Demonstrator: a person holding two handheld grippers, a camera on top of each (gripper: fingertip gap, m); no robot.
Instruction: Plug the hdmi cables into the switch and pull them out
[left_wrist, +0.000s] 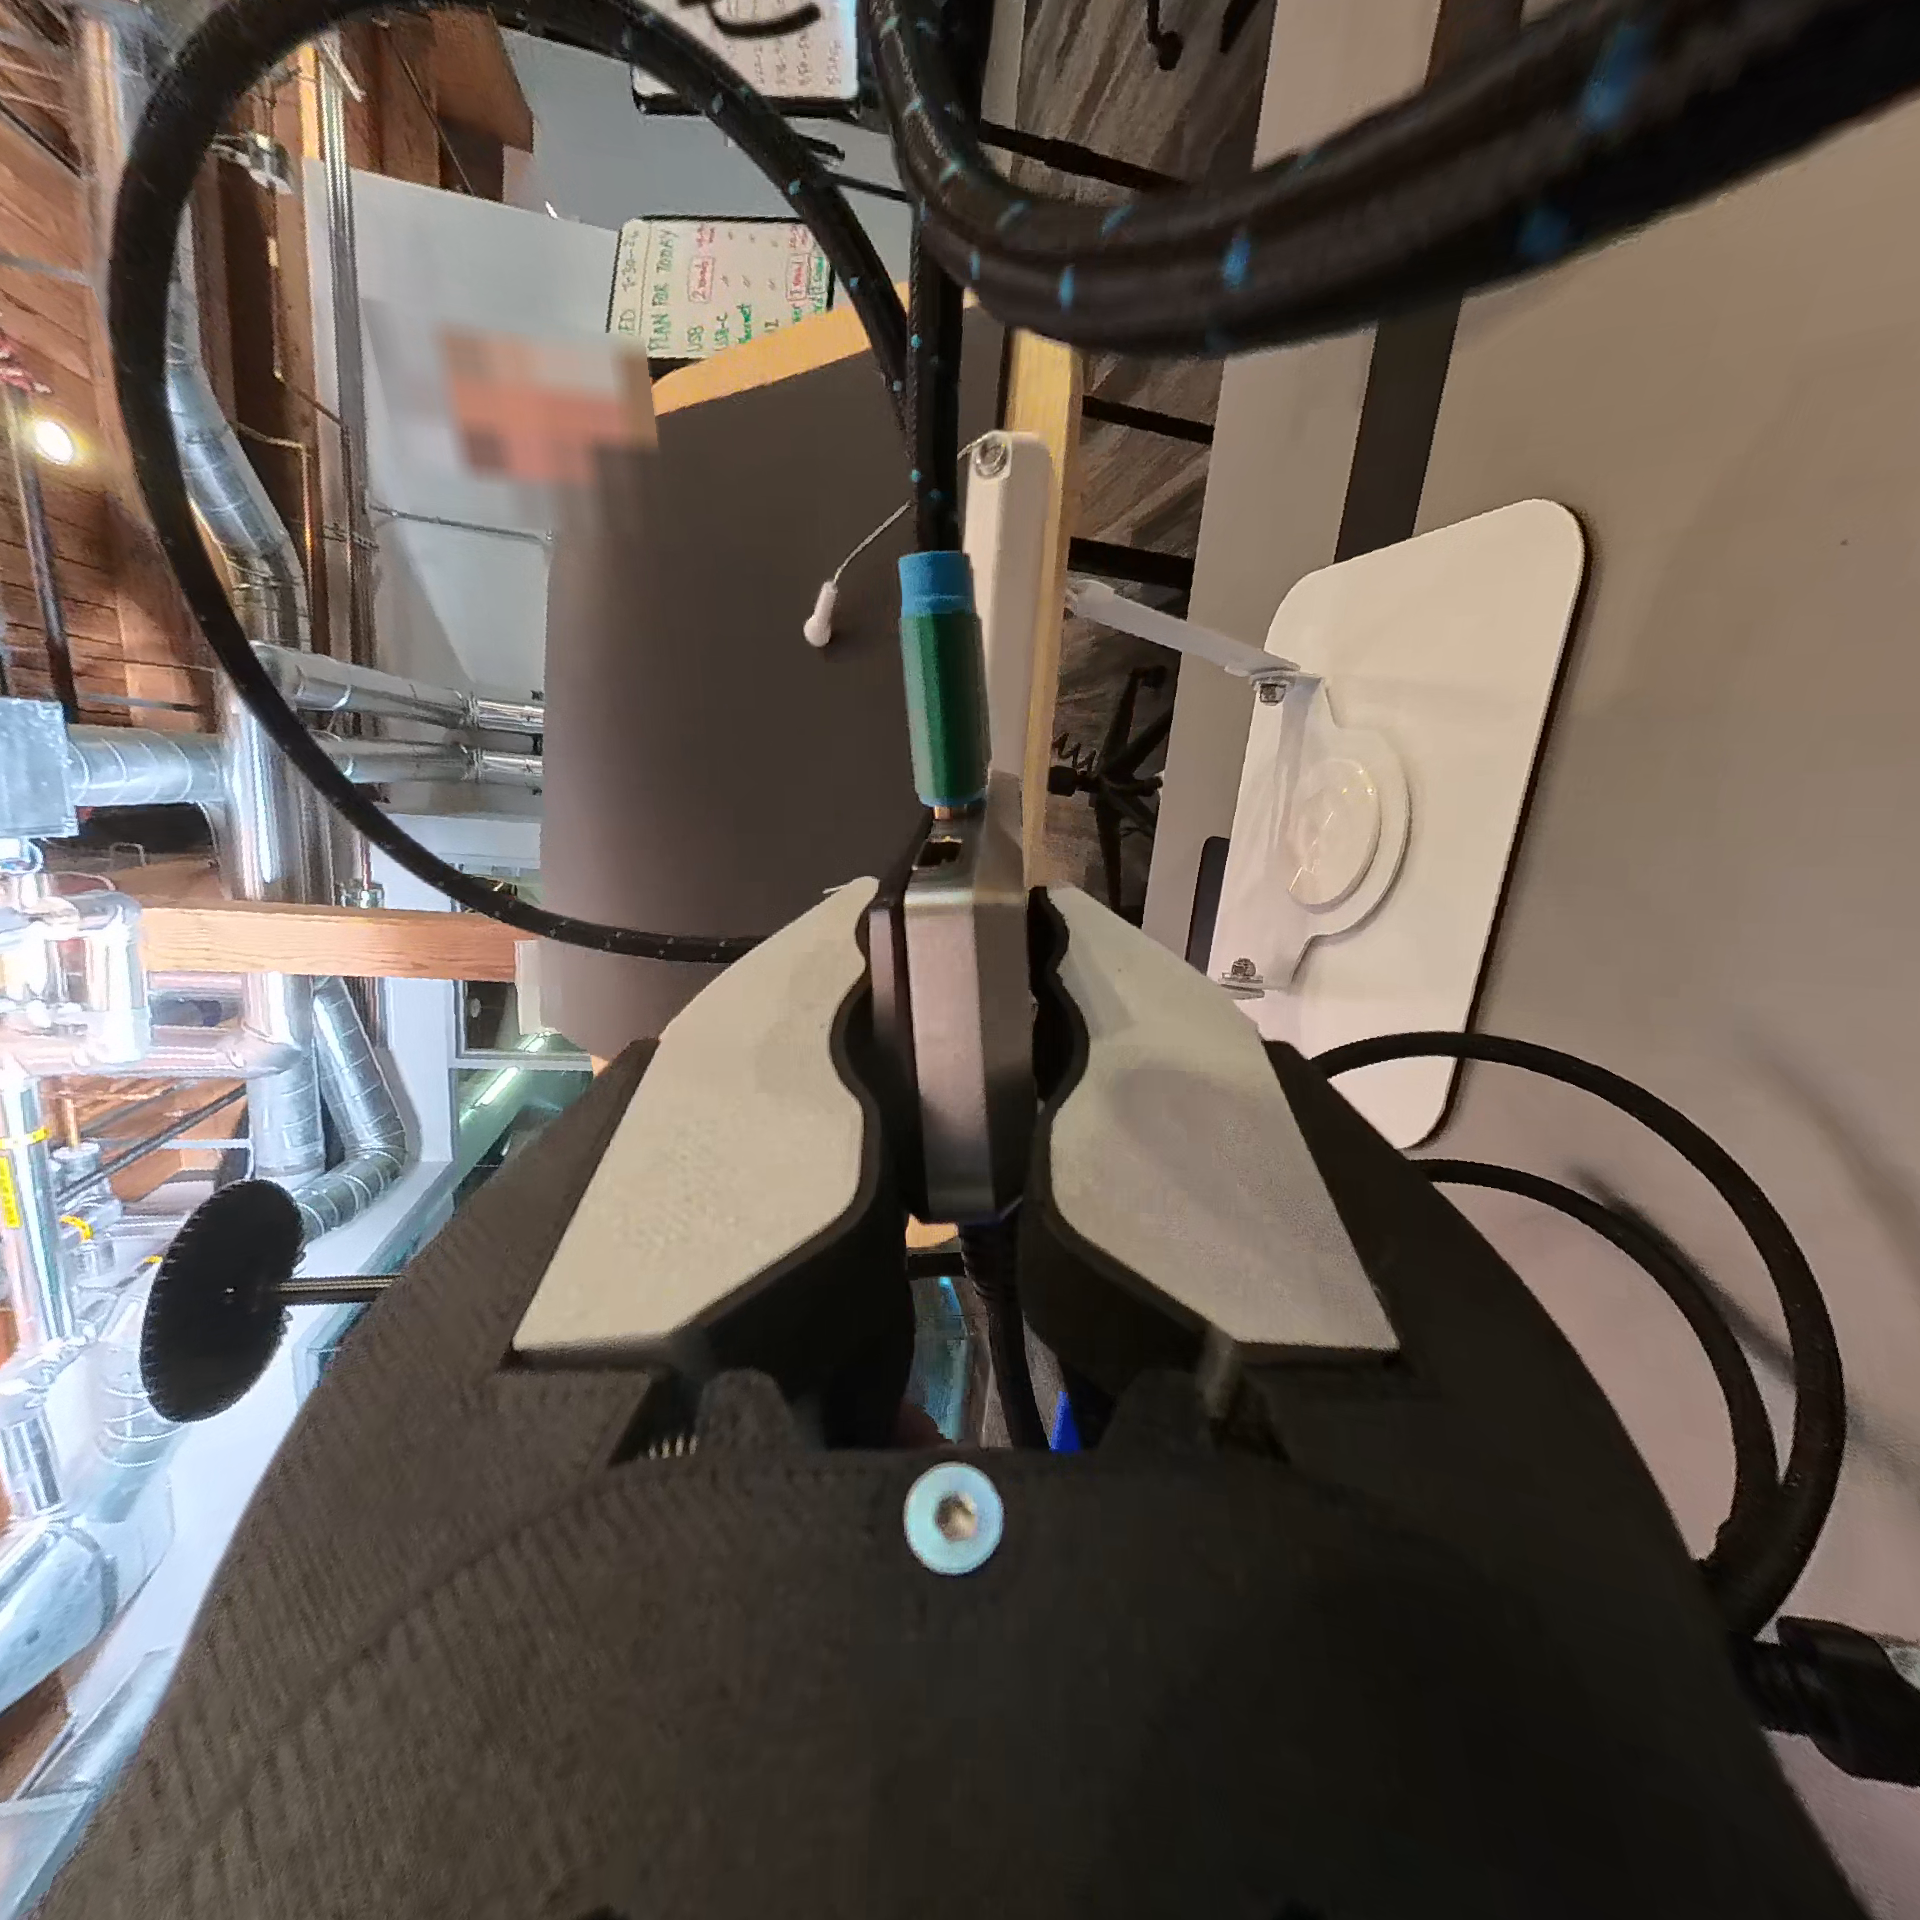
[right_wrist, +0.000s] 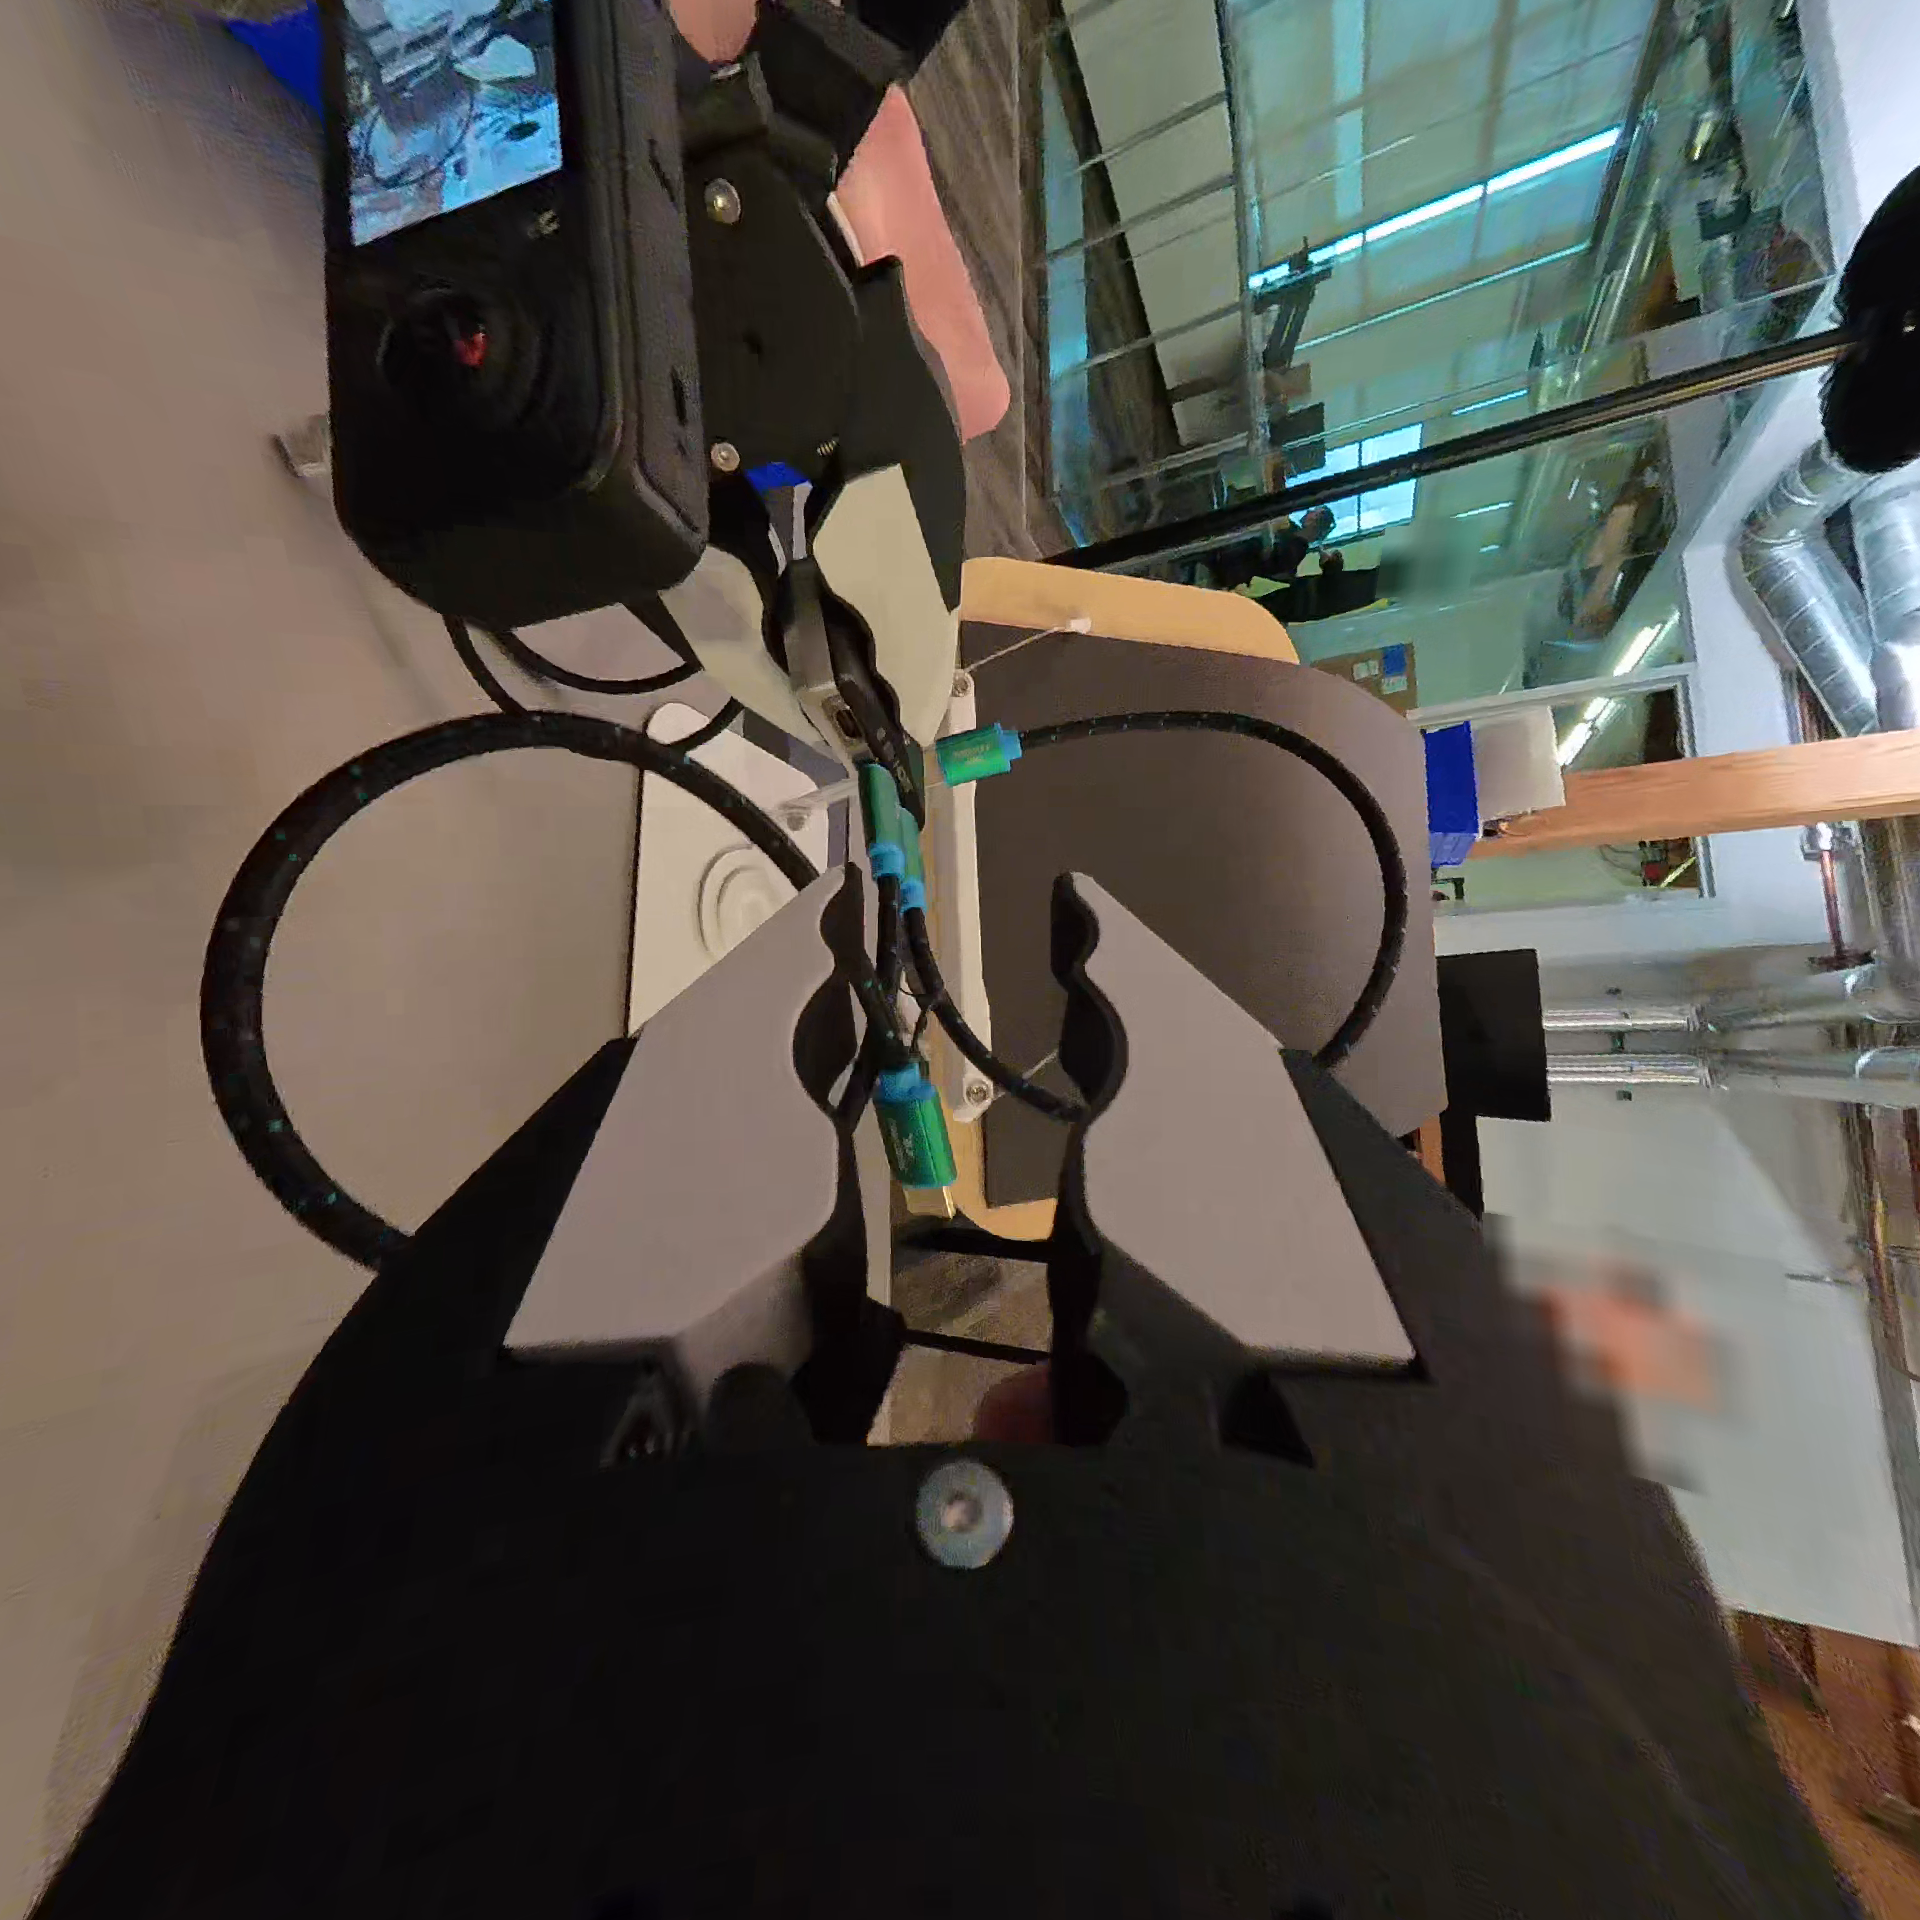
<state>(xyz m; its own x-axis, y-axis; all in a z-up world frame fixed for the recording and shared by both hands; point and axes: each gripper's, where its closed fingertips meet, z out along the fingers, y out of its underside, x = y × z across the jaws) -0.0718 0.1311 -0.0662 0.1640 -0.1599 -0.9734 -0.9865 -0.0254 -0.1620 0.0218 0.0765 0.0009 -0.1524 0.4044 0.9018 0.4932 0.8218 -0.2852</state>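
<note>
My left gripper (left_wrist: 954, 899) is shut on a grey metal HDMI switch (left_wrist: 961, 1039) and holds it edge-on. A green HDMI plug (left_wrist: 940, 691) with a blue collar sits in the switch's far end. Its black braided cable (left_wrist: 177, 582) loops wide to the left. In the right wrist view my right gripper (right_wrist: 956, 914) is open and empty. The left gripper (right_wrist: 873, 717) holds the switch (right_wrist: 821, 675) beyond it. Two green plugs (right_wrist: 883, 816) (right_wrist: 971, 753) are at the switch. A third green plug (right_wrist: 916, 1132) hangs loose in the gap between my open right jaws.
A white base plate (left_wrist: 1455, 852) with a clear bracket lies on the grey table (left_wrist: 1662, 416). A white bar (left_wrist: 1013, 582) stands behind the switch. A dark chair back (left_wrist: 717, 675) is beyond. More black cable coils (left_wrist: 1714, 1247) lie at the lower right.
</note>
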